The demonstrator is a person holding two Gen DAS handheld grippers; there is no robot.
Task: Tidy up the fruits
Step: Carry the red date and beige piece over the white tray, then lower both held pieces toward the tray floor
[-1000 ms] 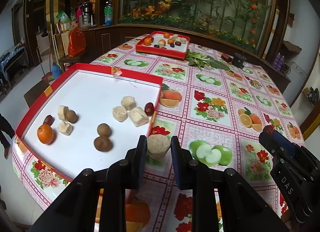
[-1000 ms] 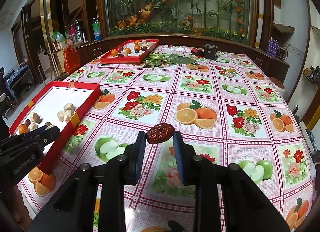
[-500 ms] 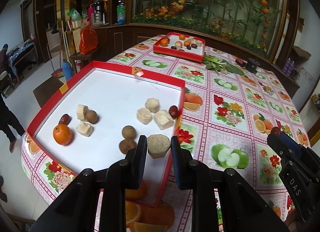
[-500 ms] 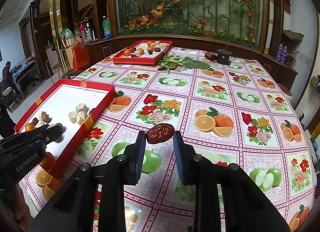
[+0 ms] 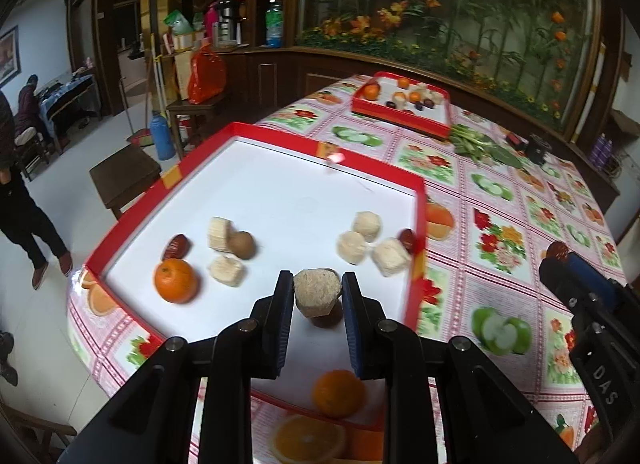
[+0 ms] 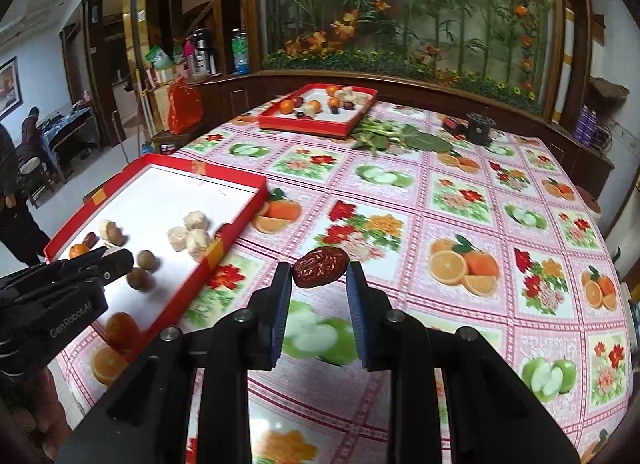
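1. The left claw (image 5: 316, 296) gripped a beige fruit chunk (image 5: 317, 291) between its pads, above the near red tray (image 5: 256, 132).
2. An orange (image 5: 176, 280) lay left of that claw, and three pale chunks (image 5: 366, 242) ahead to its right.
3. The right claw (image 6: 318, 282) gripped a red date (image 6: 319, 266) above the surface (image 6: 460, 224), the tray to its left.

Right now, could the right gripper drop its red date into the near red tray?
Probably not yet: the right gripper, shut on the red date, hangs over the tablecloth beside the near red tray, whose nearest floor looks free.
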